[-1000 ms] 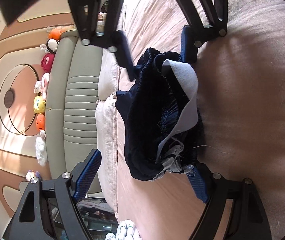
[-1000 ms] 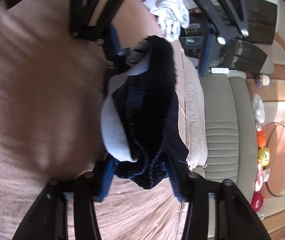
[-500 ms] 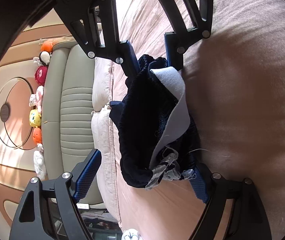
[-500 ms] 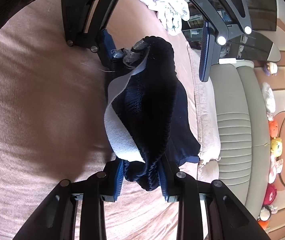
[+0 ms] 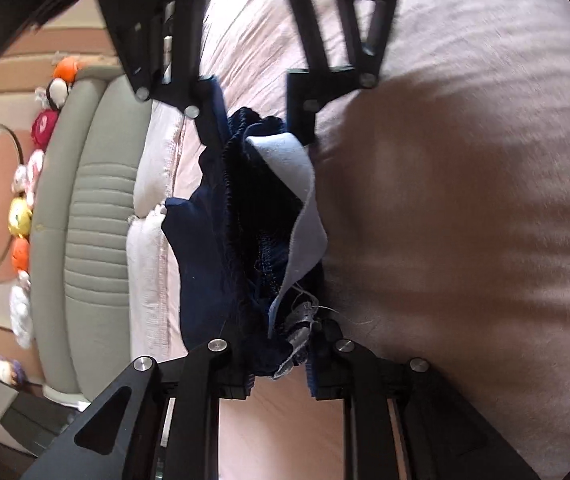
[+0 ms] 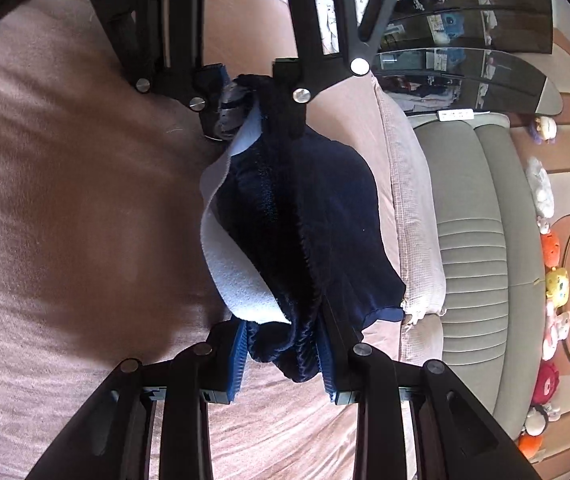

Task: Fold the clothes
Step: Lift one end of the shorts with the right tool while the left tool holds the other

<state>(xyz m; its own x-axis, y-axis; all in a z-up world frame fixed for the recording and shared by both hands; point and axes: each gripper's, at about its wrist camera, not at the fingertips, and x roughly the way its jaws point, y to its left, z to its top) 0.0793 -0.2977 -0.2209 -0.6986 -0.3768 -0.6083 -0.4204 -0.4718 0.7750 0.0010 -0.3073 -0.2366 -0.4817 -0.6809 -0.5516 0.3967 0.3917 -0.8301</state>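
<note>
A dark navy garment [image 5: 241, 220] with a pale grey lining hangs bunched between my two grippers, just above the pink bedspread [image 5: 465, 220]. My left gripper [image 5: 281, 364] is shut on its frayed end. Facing it at the top of the left wrist view, the right gripper [image 5: 257, 112] pinches the other end. In the right wrist view the garment [image 6: 317, 208] sags toward the pillows, my right gripper [image 6: 283, 356] is shut on its dark edge, and the left gripper [image 6: 253, 92] holds the far end. The bedspread [image 6: 65, 200] fills the left side.
Pale pillows [image 5: 149, 240] lie along a padded grey headboard [image 5: 97, 240], with a row of plush toys [image 5: 21, 216] behind it. A white printed garment [image 6: 325, 4] lies farther along the bed. Dark glass shelving [image 6: 465, 48] stands beyond.
My left gripper, open wide a second ago with one finger beside the garment, has shut on its frayed end. Both grippers have drawn closer together; the right one kept its hold.
</note>
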